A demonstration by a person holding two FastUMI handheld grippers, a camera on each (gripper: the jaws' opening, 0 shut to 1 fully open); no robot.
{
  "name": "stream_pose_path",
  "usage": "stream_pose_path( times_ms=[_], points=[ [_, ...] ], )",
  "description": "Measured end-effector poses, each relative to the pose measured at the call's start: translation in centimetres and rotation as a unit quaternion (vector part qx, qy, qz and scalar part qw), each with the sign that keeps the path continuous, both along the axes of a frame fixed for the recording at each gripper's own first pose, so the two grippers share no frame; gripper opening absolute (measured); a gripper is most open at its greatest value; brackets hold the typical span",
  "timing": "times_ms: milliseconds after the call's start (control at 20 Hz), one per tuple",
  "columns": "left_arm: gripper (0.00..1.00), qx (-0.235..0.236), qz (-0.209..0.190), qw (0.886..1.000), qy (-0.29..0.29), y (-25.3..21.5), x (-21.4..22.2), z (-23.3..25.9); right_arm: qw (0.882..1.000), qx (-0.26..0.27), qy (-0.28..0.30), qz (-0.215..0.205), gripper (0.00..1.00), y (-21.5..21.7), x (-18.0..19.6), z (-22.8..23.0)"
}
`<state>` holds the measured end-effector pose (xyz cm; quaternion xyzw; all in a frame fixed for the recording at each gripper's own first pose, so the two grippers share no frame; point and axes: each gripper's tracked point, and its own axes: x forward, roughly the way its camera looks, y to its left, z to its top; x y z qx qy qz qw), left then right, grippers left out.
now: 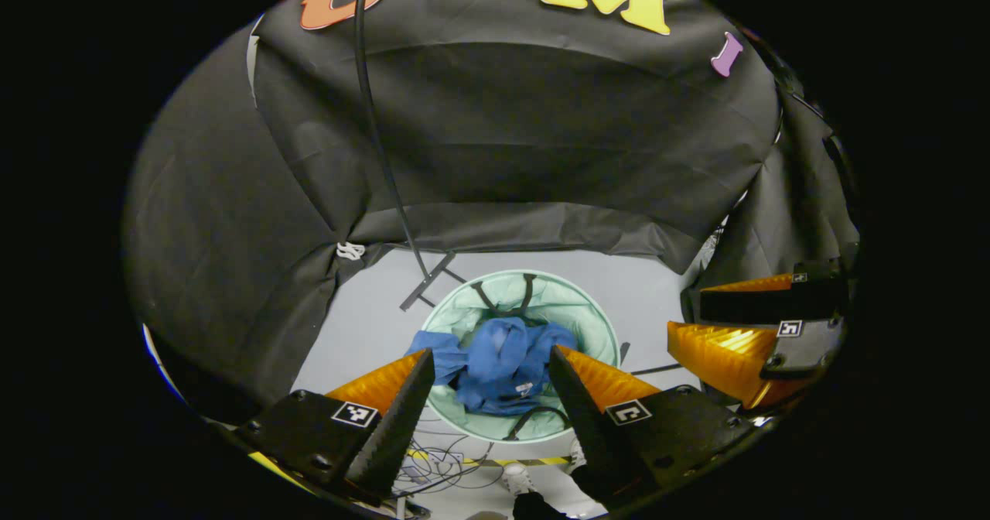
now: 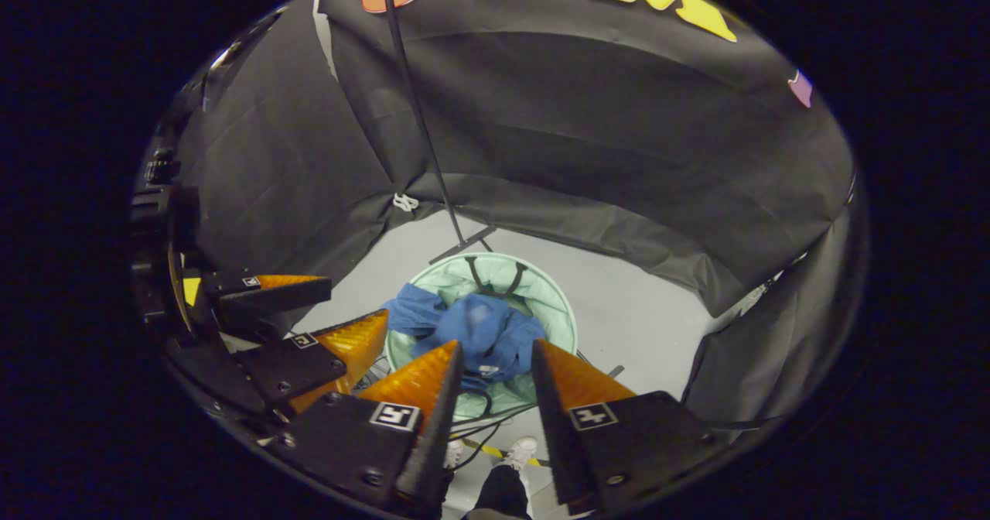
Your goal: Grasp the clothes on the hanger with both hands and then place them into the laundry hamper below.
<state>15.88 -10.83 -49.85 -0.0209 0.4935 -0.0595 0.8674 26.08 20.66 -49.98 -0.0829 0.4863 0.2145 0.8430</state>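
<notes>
Left gripper view
- Left claw [image 1: 489, 359]: spread wide with nothing between its fingers, held high above the floor and aimed down.
- Clothes: a crumpled blue fabric garment [image 1: 495, 361] lies inside the round pale green mesh laundry hamper [image 1: 592, 319], one fold draped over the hamper's left rim.
- Hamper: stands on the light grey floor [image 1: 363, 326], just in front of the black metal foot of a thin upright stand pole [image 1: 379, 141].
- Right claw [image 1: 708, 311]: off to the right edge, its fingers apart and gripping nothing.
- Floor near the bottom: loose dark cables [image 1: 441, 466] and a person's white shoe [image 1: 517, 477].

Right gripper view
- Right claw [image 2: 497, 354]: parted with a narrower gap, holding nothing, pointing down over the hamper [image 2: 557, 295].
- Clothes [image 2: 483, 334]: bunched in the hamper, a flap hanging over the left rim.
- Left claw [image 2: 352, 303]: at the left, fingers separated and bare.
- Person: dark trouser leg [image 2: 503, 493] and white shoes [image 2: 522, 450] below the hamper.
</notes>
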Motion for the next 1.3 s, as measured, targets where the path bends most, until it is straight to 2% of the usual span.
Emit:
stream_pose_path(
  times_ms=[50,100,200,450,700,750,900,1000,1100,1150,1200,1300],
  points=[
    [1.0,0.0,0.002,1.0,0.001,0.1,-0.1,0.0,1.0,0.002,0.0,-0.007,0.65,-0.1,-0.1,-0.1],
    [0.99,0.002,0.004,1.0,0.002,0.2,-0.2,-0.1,1.0,0.003,0.002,-0.013,0.66,-0.3,-0.1,-0.3],
    [1.0,0.006,0.007,1.0,0.008,0.7,-0.8,-0.2,1.0,-0.001,0.008,-0.02,0.8,-0.6,-0.3,-0.9],
    [0.98,0.006,0.009,1.0,0.014,0.9,-1.5,-0.1,1.0,0.0,-0.005,-0.03,0.8,-1.1,-0.8,-0.2],
    [0.98,0.014,0.008,1.0,-0.013,1.7,-1.5,0.5,0.999,0.001,-0.027,-0.047,0.8,-1.7,-2.0,1.4],
    [1.0,0.011,0.005,1.0,-0.018,1.6,-1.5,0.6,0.998,0.0,-0.033,-0.053,0.8,-1.8,-2.3,1.9],
    [0.98,0.017,-0.008,0.999,-0.032,2.2,-1.9,1.0,0.997,0.001,-0.051,-0.065,0.8,-1.8,-3.7,3.4],
    [1.0,0.025,-0.017,0.998,-0.048,2.6,-1.6,1.7,0.995,0.003,-0.071,-0.076,0.8,-2.6,-4.5,5.1],
    [0.98,0.021,-0.023,0.997,-0.068,2.3,-1.2,2.4,0.993,0.01,-0.082,-0.079,0.8,-3.2,-5.9,6.8],
    [0.94,0.019,-0.024,0.996,-0.078,2.0,-0.9,2.9,0.993,0.013,-0.091,-0.079,0.8,-3.6,-6.4,8.0],
    [0.98,0.018,-0.029,0.995,-0.09,1.7,-0.7,3.3,0.991,0.016,-0.104,-0.082,0.8,-4.2,-6.5,9.4],
    [0.98,0.01,-0.033,0.993,-0.117,0.9,-0.2,4.4,0.988,0.027,-0.127,-0.082,0.81,-5.7,-7.4,11.9]
  ],
)
